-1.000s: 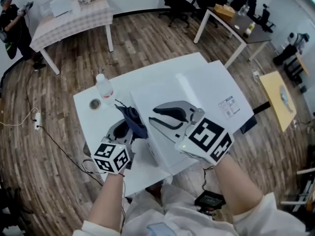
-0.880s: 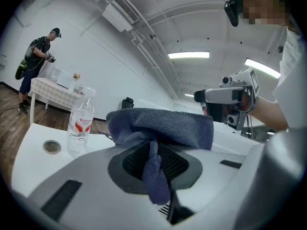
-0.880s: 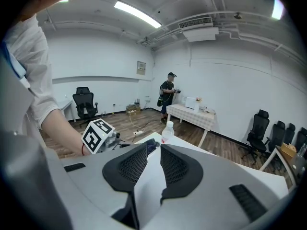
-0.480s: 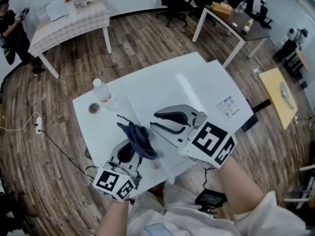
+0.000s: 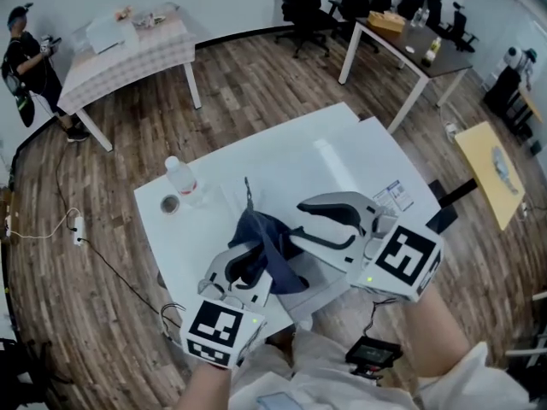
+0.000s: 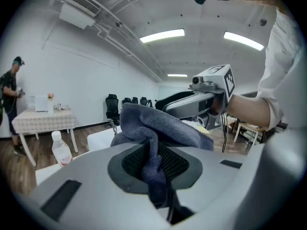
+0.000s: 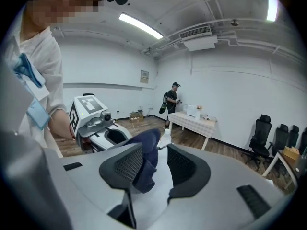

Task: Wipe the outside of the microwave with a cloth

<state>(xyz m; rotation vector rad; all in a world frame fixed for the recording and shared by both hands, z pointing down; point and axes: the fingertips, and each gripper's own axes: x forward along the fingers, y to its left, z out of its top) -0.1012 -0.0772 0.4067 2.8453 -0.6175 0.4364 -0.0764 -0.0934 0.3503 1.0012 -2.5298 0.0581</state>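
Note:
A dark blue cloth (image 5: 272,248) bunches up over the front edge of the white microwave (image 5: 350,156), which stands on a white table (image 5: 175,233). My left gripper (image 5: 246,260) is shut on the cloth (image 6: 158,123), whose folds drape over its jaws. My right gripper (image 5: 297,219) reaches in from the right. Its jaws are opening, and a hanging fold of the cloth (image 7: 145,153) lies between them against the left pad, clear of the right pad. In the right gripper view the left gripper (image 7: 91,111) shows at the left.
A plastic water bottle (image 5: 181,176) and its cap (image 5: 169,203) sit at the table's left corner. A person (image 5: 30,62) stands far left by a cloth-covered table (image 5: 128,45). Desks and office chairs (image 5: 376,7) line the back. Cables (image 5: 85,237) trail over the wood floor.
My left gripper has risen and swung right with the cloth, which now reaches between the right gripper's jaws. Those jaws stand wider apart than before.

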